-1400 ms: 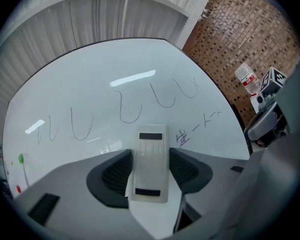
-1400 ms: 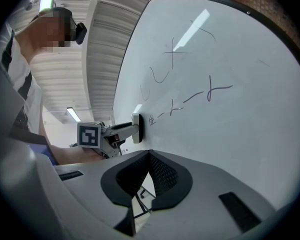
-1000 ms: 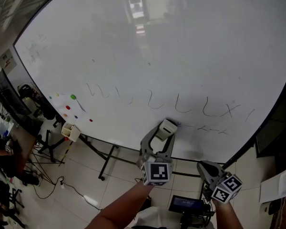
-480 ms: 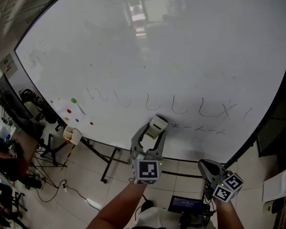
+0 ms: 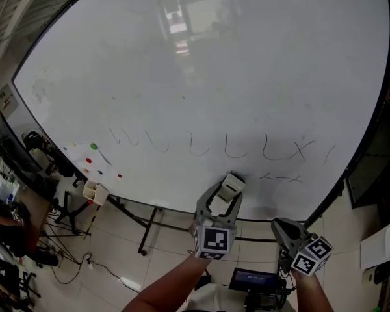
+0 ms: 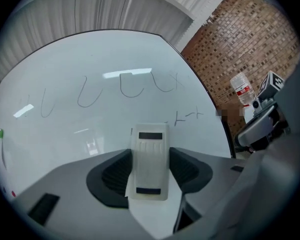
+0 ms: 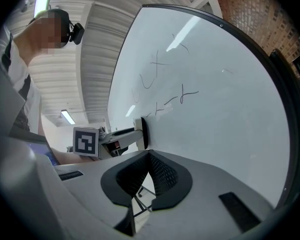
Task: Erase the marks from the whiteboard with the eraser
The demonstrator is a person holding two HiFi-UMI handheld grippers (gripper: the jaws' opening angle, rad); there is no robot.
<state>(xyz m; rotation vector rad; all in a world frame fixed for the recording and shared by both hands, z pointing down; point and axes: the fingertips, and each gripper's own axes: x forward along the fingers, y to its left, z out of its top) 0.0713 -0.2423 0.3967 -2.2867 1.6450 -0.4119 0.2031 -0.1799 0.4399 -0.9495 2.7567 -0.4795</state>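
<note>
Since the earlier frame the left gripper has swung back right and dropped slightly. Its jaws are clamped on the sides of the white plastic block eraser, which looks pressed to the large whiteboard near its bottom edge, just left of the short dashed scribble. The right gripper is closed on nothing, idle below that edge.

Risks: the stroke runs off the bottom edge, or the eraser tilts in the grip and smears. The loop row is still unerased.

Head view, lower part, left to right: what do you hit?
Green magnet → left gripper, fingers closed on the eraser → right gripper, fingers together and empty.
</note>
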